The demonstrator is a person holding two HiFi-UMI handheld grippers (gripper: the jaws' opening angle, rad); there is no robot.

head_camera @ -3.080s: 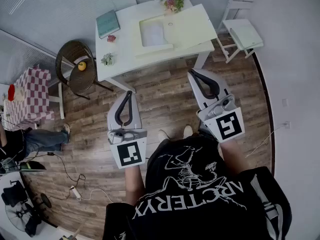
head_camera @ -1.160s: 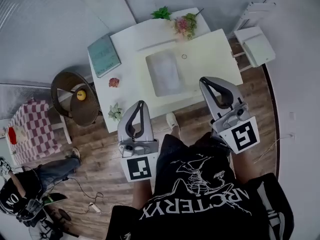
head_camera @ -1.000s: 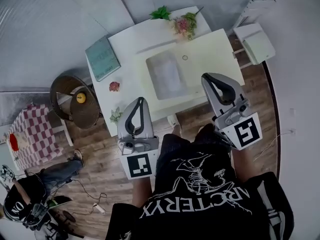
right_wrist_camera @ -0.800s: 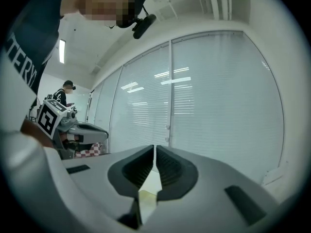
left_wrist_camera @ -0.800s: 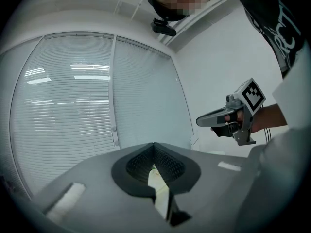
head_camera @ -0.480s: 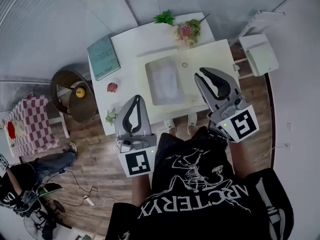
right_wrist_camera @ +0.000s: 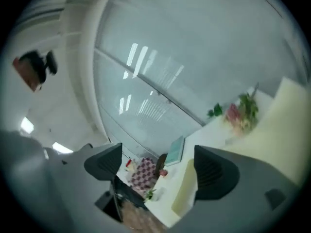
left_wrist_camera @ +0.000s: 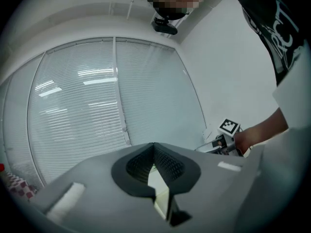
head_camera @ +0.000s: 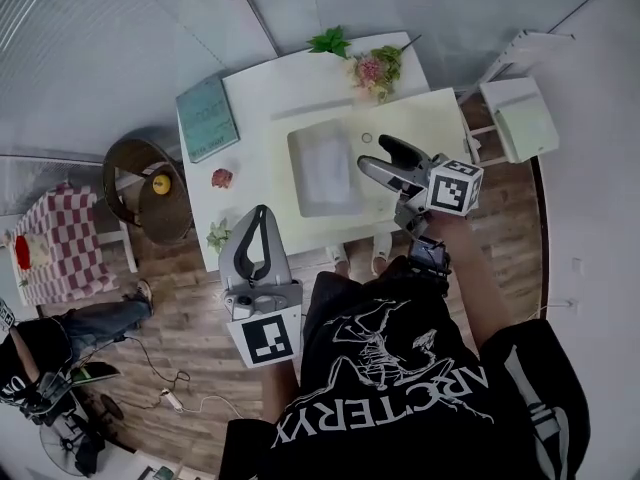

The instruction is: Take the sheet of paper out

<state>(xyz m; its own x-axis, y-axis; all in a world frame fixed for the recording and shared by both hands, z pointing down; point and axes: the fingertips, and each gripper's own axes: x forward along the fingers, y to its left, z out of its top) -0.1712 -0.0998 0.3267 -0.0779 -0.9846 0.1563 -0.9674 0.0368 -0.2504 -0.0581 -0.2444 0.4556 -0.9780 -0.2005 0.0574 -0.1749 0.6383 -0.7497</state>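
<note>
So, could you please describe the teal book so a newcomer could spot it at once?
Find the white table and go to its end beside the round wicker chair. The teal book lies flat at the far corner there: the only flat blue-green rectangle, while its neighbours are a small pink flower and a little green plant.

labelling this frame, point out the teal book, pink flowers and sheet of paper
teal book (head_camera: 207, 118), head view, middle of its cover
pink flowers (head_camera: 370, 69), head view, the blossoms
sheet of paper (head_camera: 325, 170), head view, its middle
</note>
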